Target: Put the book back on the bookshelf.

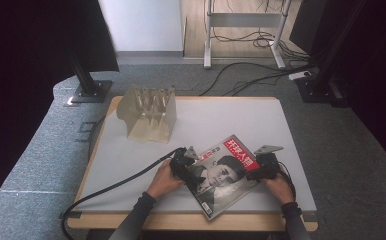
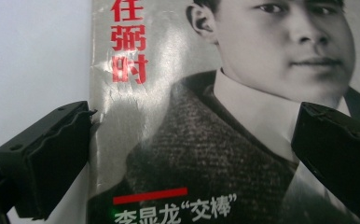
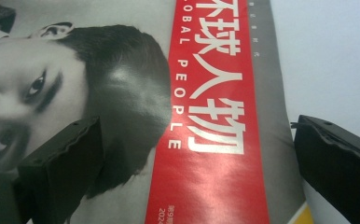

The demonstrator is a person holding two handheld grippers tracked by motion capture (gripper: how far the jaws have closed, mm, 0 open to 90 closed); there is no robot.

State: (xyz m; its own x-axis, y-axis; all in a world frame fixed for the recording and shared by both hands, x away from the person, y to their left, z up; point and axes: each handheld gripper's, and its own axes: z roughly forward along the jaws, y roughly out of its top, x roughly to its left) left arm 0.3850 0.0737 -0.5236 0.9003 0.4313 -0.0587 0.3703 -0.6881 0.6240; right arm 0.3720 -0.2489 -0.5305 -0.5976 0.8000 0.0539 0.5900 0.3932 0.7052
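**Both tools spread over magazine, front of tabletop**

Forearms in dark sleeves enter from the bottom edge of the high view, one hand on each tool.

Magazine point(image 1: 225, 172): lies flat on the grey tabletop point(image 1: 231, 120), near the front edge, turned at a slant. Cover shows a black-and-white portrait, a red band with white characters along one side, red characters beside the head. One corner reaches close to the tabletop's front edge.

Left tool point(image 1: 182, 162): sits at the magazine's left edge. Jaws wide apart, nothing pinched. In the left gripper view point(image 2: 194, 158) one jaw stands right at the cover's creased edge, half over bare tabletop; the other stands over the printed coat. Cover looks wrinkled near that edge. Whether the jaw tips touch the paper, cannot tell.

Right tool point(image 1: 262, 167): at the magazine's right side, near the red band. Jaws also wide apart, gripping nothing. In the right gripper view point(image 3: 197, 158) one jaw is over the portrait's hair, the other beyond the cover's edge, above bare tabletop; the red band runs between them.

Black cable point(image 1: 116, 182): trails from the left tool across the tabletop and off the front-left corner.

Pale slotted rack point(image 1: 148, 114): stands at the far left of the tabletop, well apart from the magazine.
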